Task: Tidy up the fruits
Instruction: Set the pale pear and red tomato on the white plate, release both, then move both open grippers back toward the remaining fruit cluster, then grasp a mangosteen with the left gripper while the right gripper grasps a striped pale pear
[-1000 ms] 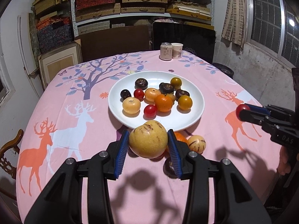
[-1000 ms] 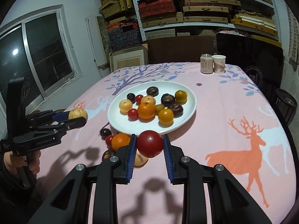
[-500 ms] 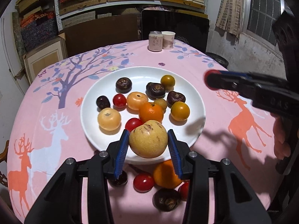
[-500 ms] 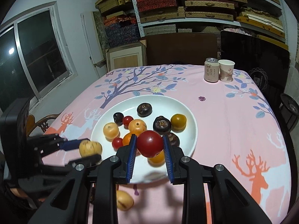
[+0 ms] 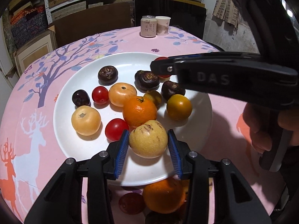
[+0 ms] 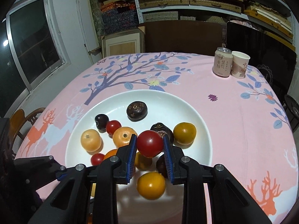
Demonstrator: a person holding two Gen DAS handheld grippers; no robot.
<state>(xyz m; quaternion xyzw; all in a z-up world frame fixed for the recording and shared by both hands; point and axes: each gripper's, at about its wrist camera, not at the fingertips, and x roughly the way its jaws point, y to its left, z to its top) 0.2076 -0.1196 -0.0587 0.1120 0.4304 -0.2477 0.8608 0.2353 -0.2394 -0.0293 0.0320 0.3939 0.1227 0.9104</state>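
Note:
A white plate (image 5: 69,141) (image 6: 186,102) on the pink tablecloth holds several fruits: oranges, yellow and red tomatoes, dark water chestnuts. My left gripper (image 5: 148,149) is shut on a speckled yellow pear (image 5: 148,139), hanging over the plate's near rim. My right gripper (image 6: 149,149) is shut on a red tomato (image 6: 150,143) above the fruits in the plate's middle. In the left wrist view the right gripper (image 5: 162,68) reaches in from the right over the plate's far side. An orange (image 5: 163,196) and a small red tomato (image 5: 130,203) lie on the cloth below the plate.
A drink can (image 6: 222,61) and a paper cup (image 6: 240,64) stand at the table's far edge. Shelves of boxes line the back wall. A wooden chair (image 6: 24,119) sits at the table's left side. A hand (image 5: 265,128) grips the right tool's handle.
Both grippers moved forward over the plate with their fruits still held. The right gripper swung in from the table's right side to above the plate's far half.

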